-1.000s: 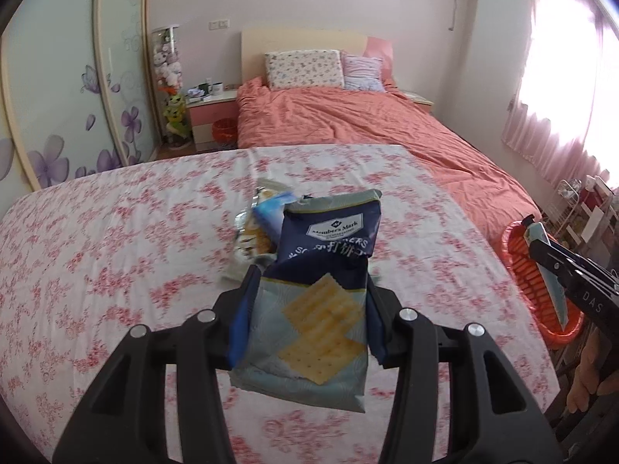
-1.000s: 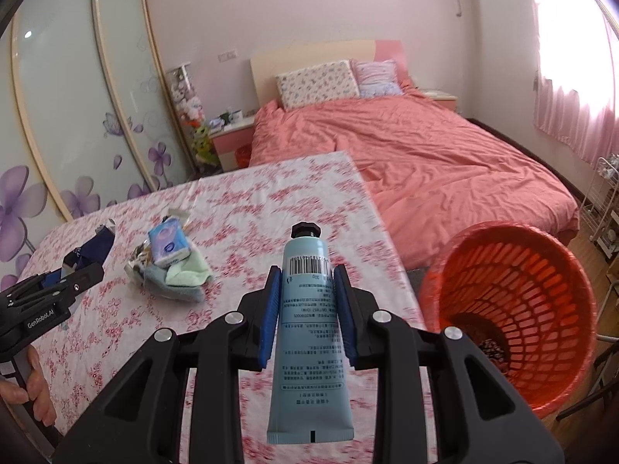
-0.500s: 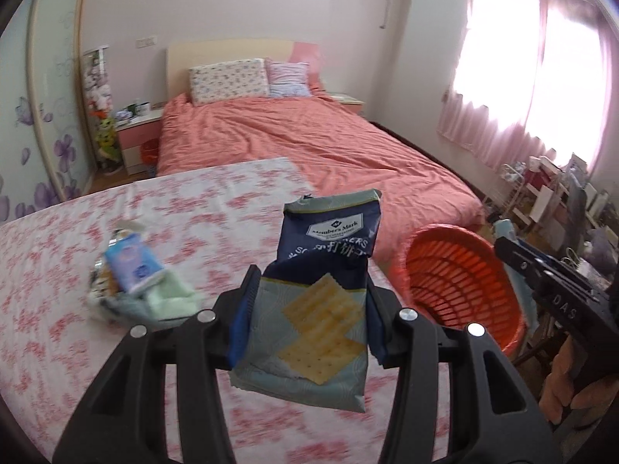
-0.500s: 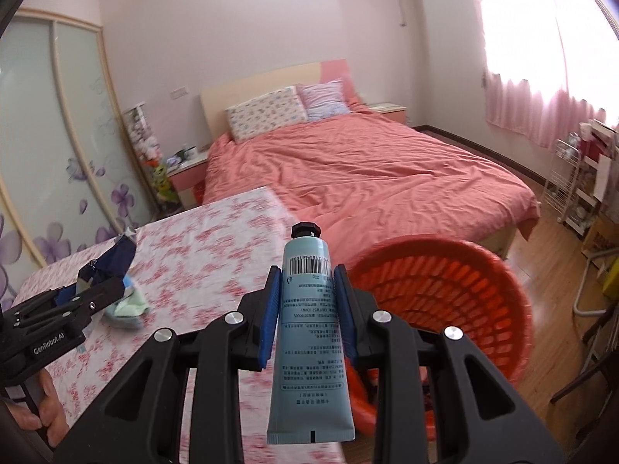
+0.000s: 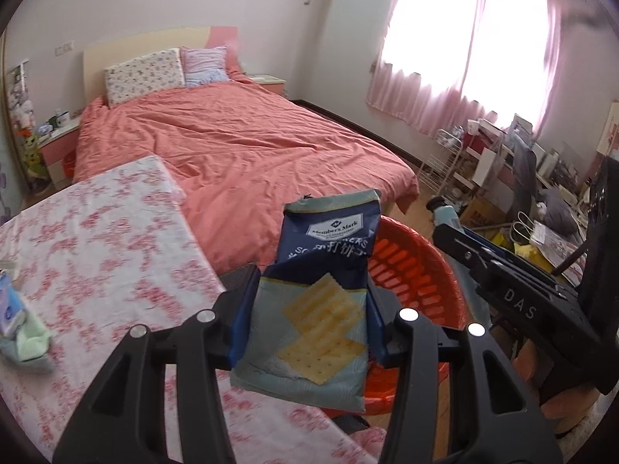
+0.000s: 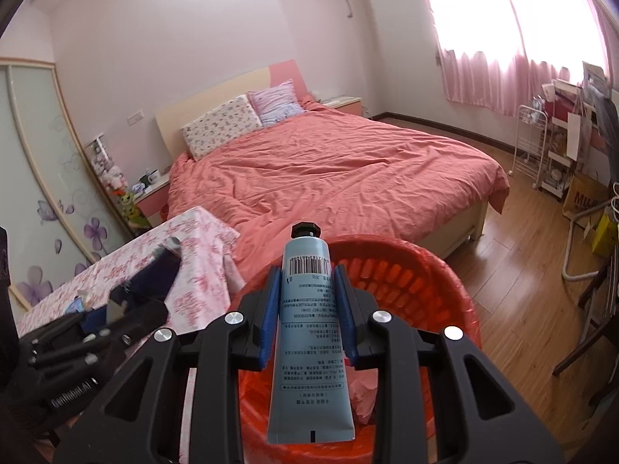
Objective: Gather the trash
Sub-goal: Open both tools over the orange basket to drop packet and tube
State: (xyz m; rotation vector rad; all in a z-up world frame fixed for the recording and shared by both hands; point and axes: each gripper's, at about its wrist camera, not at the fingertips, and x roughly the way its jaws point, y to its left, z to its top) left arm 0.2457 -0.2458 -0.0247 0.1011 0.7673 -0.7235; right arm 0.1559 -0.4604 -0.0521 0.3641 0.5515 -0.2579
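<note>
We've got the left gripper [image 5: 309,309] clamped on a blue-and-teal foil cracker packet [image 5: 317,301] printed with square crackers — its blue pads press the packet's two side edges, the top half standing up past the fingertips and the bottom hanging back toward the camera. Behind and below that packet sits the round orange-red plastic laundry-style basket [image 5: 418,270], its slotted wall showing to the right of the packet, right at the edge of the table with the pink floral cloth [image 5: 96,232]. On that cloth, far left, we see a small pile of leftover rubbish: a pale green cloth [image 5: 27,348] with a small blue packet [image 5: 7,309] on top, well apart from both claws. The right gripper [image 6: 307,301] is closed on a pale blue plastic tube [image 6: 309,328] with a black screw cap — pads squeezing it at mid-body, cap pointing forward, crimped end toward the lens. From the right wrist view the tube hangs directly over the basket's open mouth. Beyond lies the bed with the salmon-pink cover [image 6: 348,170].
</note>
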